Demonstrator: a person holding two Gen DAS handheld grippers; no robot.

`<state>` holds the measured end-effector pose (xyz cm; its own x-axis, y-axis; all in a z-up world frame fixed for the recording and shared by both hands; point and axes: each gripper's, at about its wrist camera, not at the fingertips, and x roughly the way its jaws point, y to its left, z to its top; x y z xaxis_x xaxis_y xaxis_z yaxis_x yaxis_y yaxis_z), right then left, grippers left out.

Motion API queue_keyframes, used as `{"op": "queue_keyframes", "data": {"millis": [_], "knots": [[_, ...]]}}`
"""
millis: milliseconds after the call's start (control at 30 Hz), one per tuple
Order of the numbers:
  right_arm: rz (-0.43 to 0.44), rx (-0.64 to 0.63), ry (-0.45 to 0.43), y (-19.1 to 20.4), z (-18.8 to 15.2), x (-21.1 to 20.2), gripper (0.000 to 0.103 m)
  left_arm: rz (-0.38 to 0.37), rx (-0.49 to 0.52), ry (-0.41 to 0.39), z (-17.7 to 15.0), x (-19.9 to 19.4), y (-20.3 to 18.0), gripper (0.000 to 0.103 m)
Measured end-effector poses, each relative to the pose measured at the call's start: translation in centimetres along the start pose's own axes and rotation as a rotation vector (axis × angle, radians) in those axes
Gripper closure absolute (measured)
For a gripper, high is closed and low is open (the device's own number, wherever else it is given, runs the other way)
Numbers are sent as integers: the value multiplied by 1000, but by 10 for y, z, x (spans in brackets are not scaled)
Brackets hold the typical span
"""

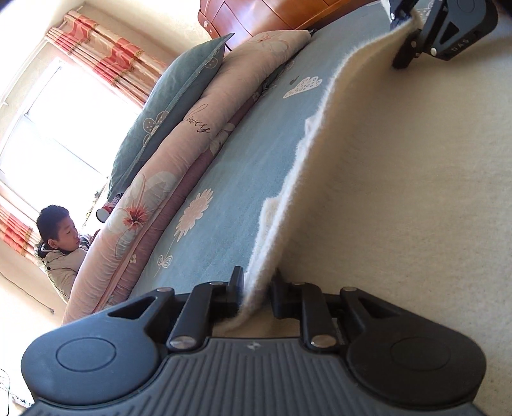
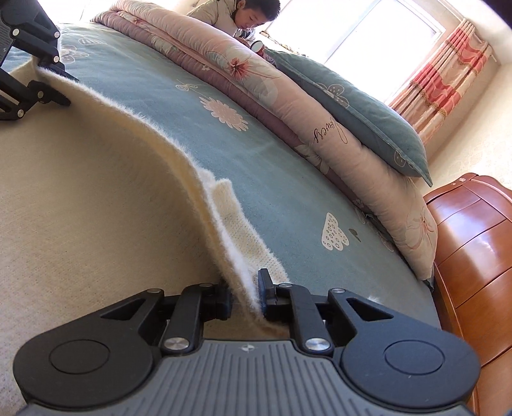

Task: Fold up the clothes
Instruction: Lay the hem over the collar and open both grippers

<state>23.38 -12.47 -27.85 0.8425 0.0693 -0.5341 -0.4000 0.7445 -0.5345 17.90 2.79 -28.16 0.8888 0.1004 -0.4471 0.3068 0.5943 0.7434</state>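
Fleece garment [image 1: 400, 192], cream, spread flat over the near part of the bed [image 1: 224, 166] in the left wrist view, with one furry edge lifted into a ridge above the blue flowered sheet. Left tool [image 1: 257, 275] at the bottom, jaws parted only narrowly, that raised edge passing between them without a clear pinch. Right tool [image 1: 406, 35] at the far end of the same ridge, top right, fingers on either side of the edge. Beyond the sheet, a pink quilt [image 1: 179, 150], a teal pillow [image 1: 166, 112], a wooden cabinet [image 1: 256, 16], red patterned curtains [image 1: 105, 54] and a seated person [image 1: 60, 256]. Same ridge in the right wrist view, rising from the right tool at the bottom, jaws a little apart with the doubled cream edge between them, towards the left tool at top left.
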Motion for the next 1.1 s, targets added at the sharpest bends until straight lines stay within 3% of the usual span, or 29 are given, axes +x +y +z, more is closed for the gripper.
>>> {"op": "queue_keyframes", "data": {"millis": [67,133,433,600,733,900,1100], "knots": [[-10,14,-8,-1,-1,1,53,7,-31,-5,-1,0,5,62],[-16,17,-28,-3,1,-1,37,-8,-94,-9,-1,1,16,59],[16,151,-72,-33,14,-14,37,35,-233,0,-6,-9,51,58],[62,262,-68,-51,5,-33,37,-18,-290,-22,-9,-34,63,57],[144,322,-73,-53,1,-41,37,-108,-270,-71,-4,-44,55,43],[153,294,8,-37,13,-7,37,-123,-219,10,3,-4,36,42],[166,360,87,-34,9,36,37,-112,-400,135,-20,56,55,42]]}}
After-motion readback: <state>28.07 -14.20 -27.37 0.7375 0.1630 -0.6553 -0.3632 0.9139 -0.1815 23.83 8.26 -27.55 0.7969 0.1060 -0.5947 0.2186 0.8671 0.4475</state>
